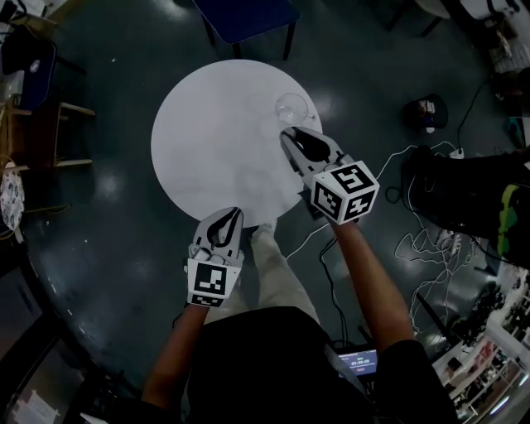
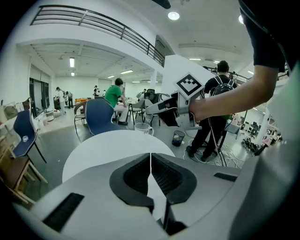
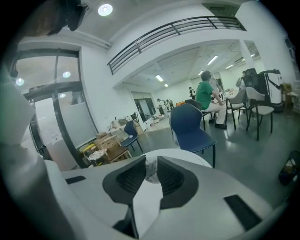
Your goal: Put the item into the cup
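We count two claws, one cup, one item and one table. The right claw (image 1: pixel 288 132) is closed part way on the item (image 3: pixel 151 170), a small crumpled pale thing (we cannot tell the material), which is pressed between its two pads near the tips. The cup (image 1: pixel 291 108), clear and upright, stands on the round white table (image 1: pixel 207 141) just beyond the tips of this claw; whether they touch, we cannot tell. So the item is in the claw, not in the cup. The left claw (image 1: pixel 232 217) has its two jaws together, with only a thin slit between them, and it holds nothing. Its tips are over the near edge of the table, and the cup is well ahead of it and to its right. Each claw carries one marker cube (image 1: pixel 346 192), so there are two cubes. One blue chair (image 1: pixel 248 18) stands beyond the table, far ahead of both claws.
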The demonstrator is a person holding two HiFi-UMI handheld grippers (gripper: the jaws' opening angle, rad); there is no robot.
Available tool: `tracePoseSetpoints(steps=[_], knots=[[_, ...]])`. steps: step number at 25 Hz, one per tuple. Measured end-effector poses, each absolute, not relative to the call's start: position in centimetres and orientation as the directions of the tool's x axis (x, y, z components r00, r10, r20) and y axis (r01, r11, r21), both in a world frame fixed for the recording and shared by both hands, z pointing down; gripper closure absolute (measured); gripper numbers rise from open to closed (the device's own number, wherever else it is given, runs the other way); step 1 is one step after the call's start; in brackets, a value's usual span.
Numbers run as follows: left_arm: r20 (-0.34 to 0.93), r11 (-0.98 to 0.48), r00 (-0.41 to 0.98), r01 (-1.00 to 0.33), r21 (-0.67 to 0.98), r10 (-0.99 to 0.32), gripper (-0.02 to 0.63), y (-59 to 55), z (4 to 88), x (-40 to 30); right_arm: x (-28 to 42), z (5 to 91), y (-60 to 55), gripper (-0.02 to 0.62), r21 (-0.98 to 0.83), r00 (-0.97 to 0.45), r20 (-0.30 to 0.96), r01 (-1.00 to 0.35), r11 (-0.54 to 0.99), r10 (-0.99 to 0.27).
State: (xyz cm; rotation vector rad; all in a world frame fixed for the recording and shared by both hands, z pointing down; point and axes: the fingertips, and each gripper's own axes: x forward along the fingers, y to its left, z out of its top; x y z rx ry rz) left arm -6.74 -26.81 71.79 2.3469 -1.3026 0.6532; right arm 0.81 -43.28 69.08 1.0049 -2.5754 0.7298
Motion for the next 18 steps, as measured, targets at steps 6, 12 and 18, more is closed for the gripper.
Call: tracePoseSetpoints(steps=[6, 12, 18], knots=[[0.568, -0.514, 0.496, -0.846, 0.144, -0.657, 0.589, -26.4, 72.7, -6.6, 1.2, 70.3, -46.9, 0.511, -0.295, -0.675, 0.443, -0.732, 0.614, -0.590], [0.581, -0.507, 0.499, -0.846, 0.165, -0.643, 0.589, -26.0, 73.5, -6.3, 2.1, 72.9, -49.6, 0.511, -0.222, -0.604, 0.497, -0.782, 0.582, -0.622], [0.582, -0.493, 0.491, -0.853, 0.172, -0.648, 0.589, -26.0, 73.4, -6.4, 2.5, 75.1, -50.5, 0.509, -0.181, -0.565, 0.533, -0.803, 0.568, -0.629]])
